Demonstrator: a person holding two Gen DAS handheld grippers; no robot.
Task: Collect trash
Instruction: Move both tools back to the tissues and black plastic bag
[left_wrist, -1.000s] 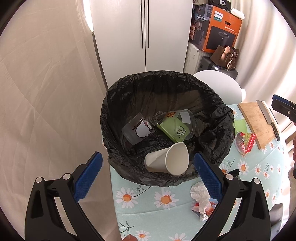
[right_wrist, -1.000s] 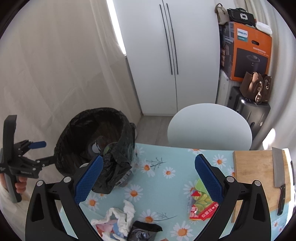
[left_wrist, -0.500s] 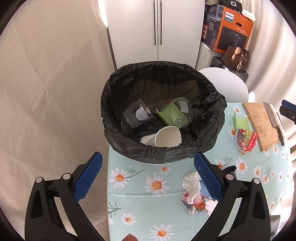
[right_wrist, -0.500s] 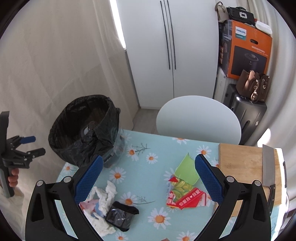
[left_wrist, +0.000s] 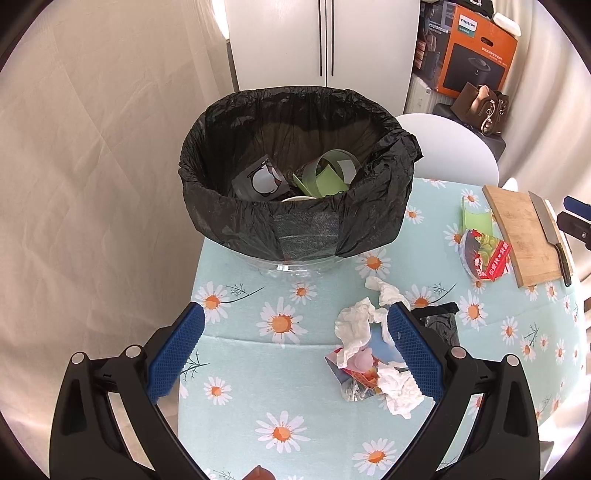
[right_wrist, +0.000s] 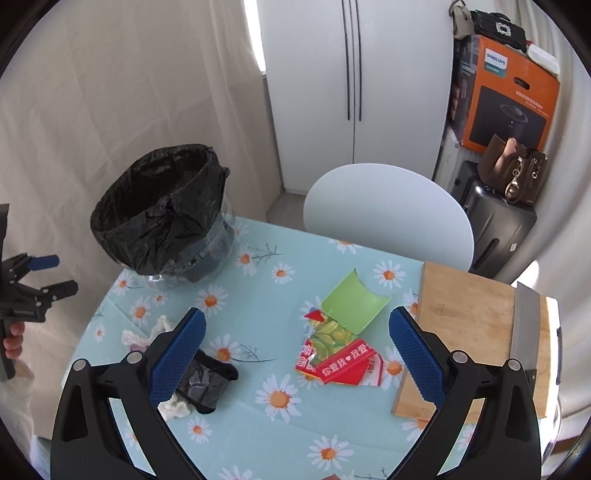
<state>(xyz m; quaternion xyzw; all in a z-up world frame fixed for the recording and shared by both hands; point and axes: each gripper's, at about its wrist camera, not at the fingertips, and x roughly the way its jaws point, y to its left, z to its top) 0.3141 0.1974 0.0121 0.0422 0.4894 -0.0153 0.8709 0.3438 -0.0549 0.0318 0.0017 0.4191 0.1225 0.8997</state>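
Flanking table-edge tissue (left_wrist: 354, 326), left tool (left_wrist: 295, 332) agape

Both views are bright with soft daylight that comes through the pale curtain (right_wrist: 110, 110) and a narrow blown-out strip of window (right_wrist: 253, 33) beside the white cupboard (right_wrist: 351, 74). Shadows on the tablecloth (left_wrist: 258, 369) are faint and soft-edged. A glare patch washes out the table's far right edge (right_wrist: 532, 273). Everything is sharp, with no motion blur. The fisheye lens bends straight lines near the edges, and the corners are black. The bin liner (left_wrist: 295, 221) shows a dull sheen.
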